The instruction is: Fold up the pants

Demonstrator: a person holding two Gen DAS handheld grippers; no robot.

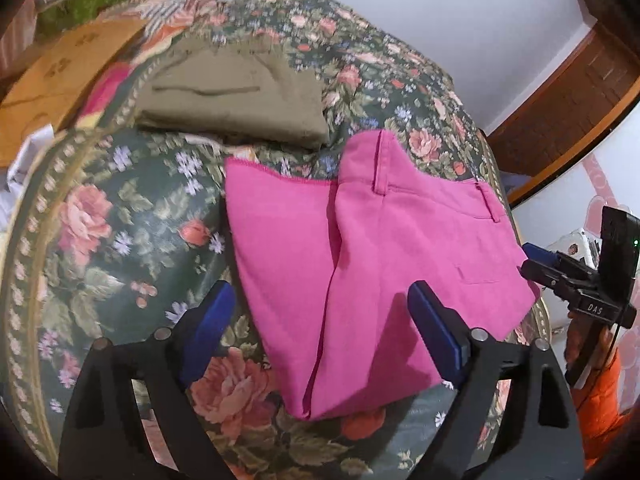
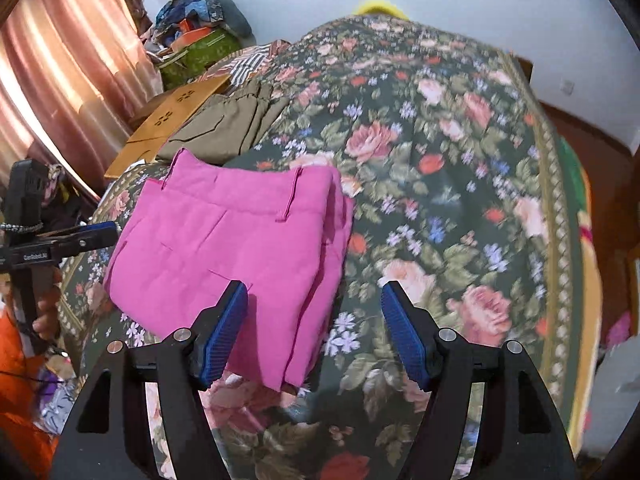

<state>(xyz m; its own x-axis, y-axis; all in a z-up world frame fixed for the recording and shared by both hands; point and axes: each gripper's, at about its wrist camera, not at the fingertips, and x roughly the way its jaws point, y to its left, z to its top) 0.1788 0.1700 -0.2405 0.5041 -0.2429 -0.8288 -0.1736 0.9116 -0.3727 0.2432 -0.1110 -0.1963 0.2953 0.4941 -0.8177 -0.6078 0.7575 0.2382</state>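
Note:
The pink pants (image 1: 372,264) lie folded into a compact stack on the floral bed cover (image 1: 120,216), waistband toward the far side. My left gripper (image 1: 320,320) is open and empty, hovering just above the near edge of the stack. My right gripper (image 2: 314,312) is open and empty over the stack's near right corner; the pants also show in the right wrist view (image 2: 236,248). The right gripper shows in the left wrist view (image 1: 536,258) at the pants' right edge. The left gripper shows in the right wrist view (image 2: 108,232) at the pants' left edge.
Folded olive-green pants (image 1: 236,96) lie farther back on the bed. A brown cardboard box (image 1: 56,72) and a pile of clutter (image 2: 196,40) sit at the bed's far left. A curtain (image 2: 52,80) hangs at left, and a white wall (image 1: 460,20) is behind.

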